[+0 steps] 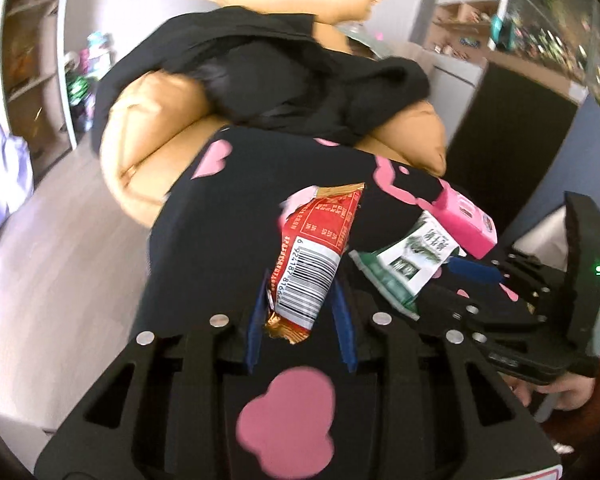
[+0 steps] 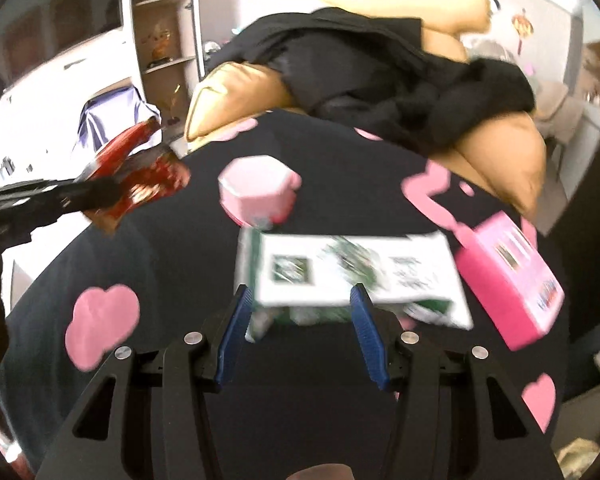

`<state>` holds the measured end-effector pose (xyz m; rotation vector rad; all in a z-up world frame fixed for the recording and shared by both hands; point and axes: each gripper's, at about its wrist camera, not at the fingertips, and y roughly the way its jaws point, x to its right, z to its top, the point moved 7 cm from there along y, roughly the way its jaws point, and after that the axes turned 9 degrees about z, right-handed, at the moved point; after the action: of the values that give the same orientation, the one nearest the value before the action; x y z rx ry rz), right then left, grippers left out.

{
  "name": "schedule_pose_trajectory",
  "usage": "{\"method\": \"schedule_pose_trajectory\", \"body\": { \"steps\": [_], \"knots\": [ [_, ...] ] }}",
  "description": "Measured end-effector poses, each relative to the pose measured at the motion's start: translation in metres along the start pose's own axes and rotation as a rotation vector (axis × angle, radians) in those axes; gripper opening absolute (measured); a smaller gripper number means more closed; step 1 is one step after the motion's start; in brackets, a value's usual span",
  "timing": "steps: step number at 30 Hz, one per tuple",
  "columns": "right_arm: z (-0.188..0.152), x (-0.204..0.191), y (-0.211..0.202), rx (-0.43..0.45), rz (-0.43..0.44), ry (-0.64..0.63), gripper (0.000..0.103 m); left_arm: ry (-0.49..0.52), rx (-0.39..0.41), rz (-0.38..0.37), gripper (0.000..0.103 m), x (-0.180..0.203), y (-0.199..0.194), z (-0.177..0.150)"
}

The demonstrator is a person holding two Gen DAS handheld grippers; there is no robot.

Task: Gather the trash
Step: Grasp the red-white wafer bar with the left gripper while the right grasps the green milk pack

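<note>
My left gripper is shut on a red snack wrapper with a barcode and holds it above the black cloth with pink hearts. From the right wrist view the same wrapper hangs at the far left in the left gripper. A green and white packet lies on the cloth. My right gripper stands open over it, one blue finger on each side of its near edge. In the left wrist view that packet lies beside the right gripper's blue fingertip.
A pink box lies right of the packet and a pale pink tub stands behind it. Tan cushions under a black garment rise at the far side. Shelves and pale floor are on the left.
</note>
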<state>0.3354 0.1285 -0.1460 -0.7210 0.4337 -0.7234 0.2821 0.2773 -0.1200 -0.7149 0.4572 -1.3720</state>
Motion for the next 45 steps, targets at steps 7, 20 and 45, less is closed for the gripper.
{"method": "schedule_pose_trajectory", "body": {
  "steps": [7,20,45],
  "knots": [
    [-0.009,-0.009,0.017,-0.026,-0.148,-0.134,0.048,-0.098,-0.021,-0.024,0.03,-0.026,-0.009,-0.02],
    [-0.08,0.065,-0.037,-0.155,-0.242,0.044,0.052,-0.095,-0.018,-0.087,0.03,-0.004,-0.014,-0.028],
    [-0.009,0.137,0.004,0.023,-0.214,0.537,0.063,-0.14,-0.042,-0.109,0.03,-0.004,0.002,-0.031]
  ]
}}
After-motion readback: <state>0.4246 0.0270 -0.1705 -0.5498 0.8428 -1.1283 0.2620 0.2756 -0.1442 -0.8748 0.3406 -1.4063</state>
